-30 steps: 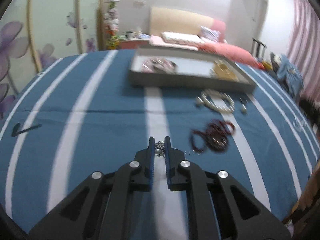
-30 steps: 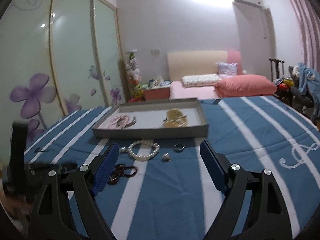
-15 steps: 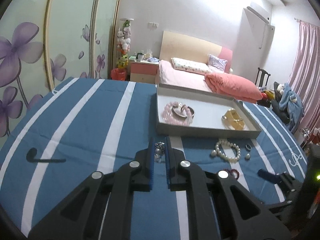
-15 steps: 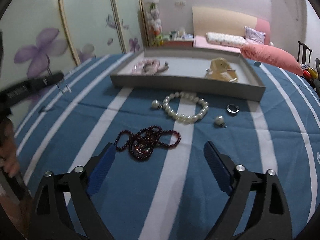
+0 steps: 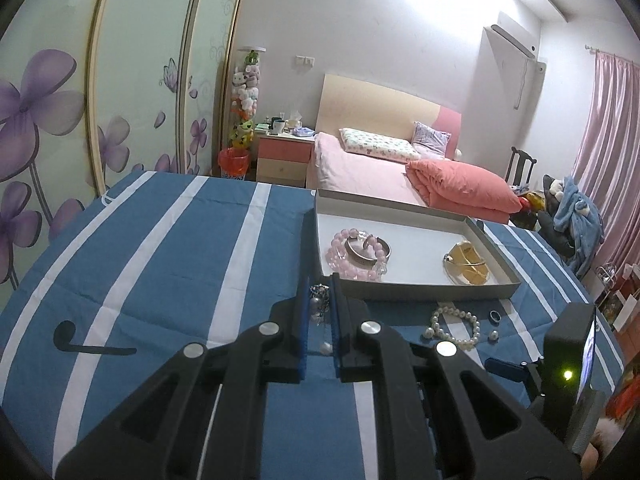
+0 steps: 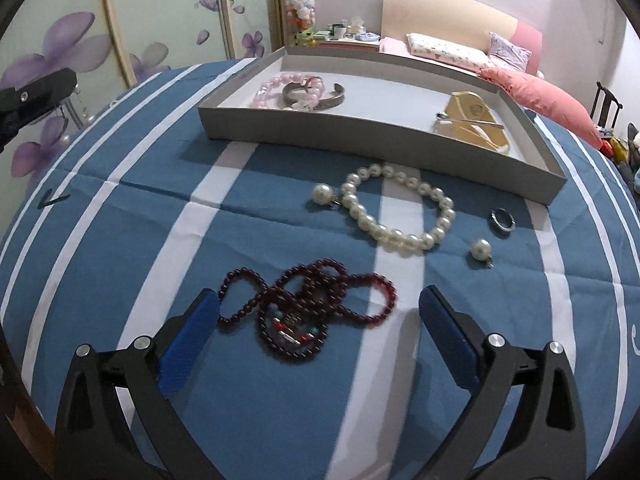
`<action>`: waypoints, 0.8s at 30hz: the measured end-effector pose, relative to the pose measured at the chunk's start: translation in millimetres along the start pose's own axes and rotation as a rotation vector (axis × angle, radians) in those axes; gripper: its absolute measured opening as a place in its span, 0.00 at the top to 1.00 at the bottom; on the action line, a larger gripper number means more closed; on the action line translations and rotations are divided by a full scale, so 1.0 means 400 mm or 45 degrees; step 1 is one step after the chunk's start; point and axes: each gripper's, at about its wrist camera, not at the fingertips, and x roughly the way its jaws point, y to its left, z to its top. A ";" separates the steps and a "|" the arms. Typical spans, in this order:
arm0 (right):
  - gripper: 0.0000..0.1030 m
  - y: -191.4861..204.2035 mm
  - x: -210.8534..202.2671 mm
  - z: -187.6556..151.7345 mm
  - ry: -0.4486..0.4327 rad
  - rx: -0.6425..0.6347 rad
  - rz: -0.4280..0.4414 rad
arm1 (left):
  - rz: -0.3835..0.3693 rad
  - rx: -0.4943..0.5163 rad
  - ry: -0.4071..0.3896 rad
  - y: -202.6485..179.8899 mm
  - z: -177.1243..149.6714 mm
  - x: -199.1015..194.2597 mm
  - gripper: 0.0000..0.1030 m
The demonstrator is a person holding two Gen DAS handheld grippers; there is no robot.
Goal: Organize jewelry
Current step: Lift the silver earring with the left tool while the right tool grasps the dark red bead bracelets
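Your left gripper (image 5: 320, 302) clamped on a beaded pendant chain (image 5: 319, 307) — held above the striped cloth (image 5: 160, 264), just short of the tray's (image 5: 424, 291) near wall, your right gripper (image 6: 319, 312) fingers wide apart — straddling the dark red bead necklace (image 6: 304, 308) near the cloth's front edge.

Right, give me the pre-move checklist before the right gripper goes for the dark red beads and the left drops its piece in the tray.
1. Right gripper open wide: ok.
2. Dark red bead necklace lying between its fingers: ok.
3. Left gripper shut on the small dangling piece: ok.
4. Left gripper over the tray: not ok, short of its near wall.
5. Bare floor free in tray centre: ok.
6. Grip secure on the piece: cannot tell.
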 end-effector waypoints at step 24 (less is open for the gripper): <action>0.90 -0.250 -0.131 -0.068 -0.180 0.241 -0.059 | -0.021 0.017 -0.007 -0.030 -0.011 -0.017 0.90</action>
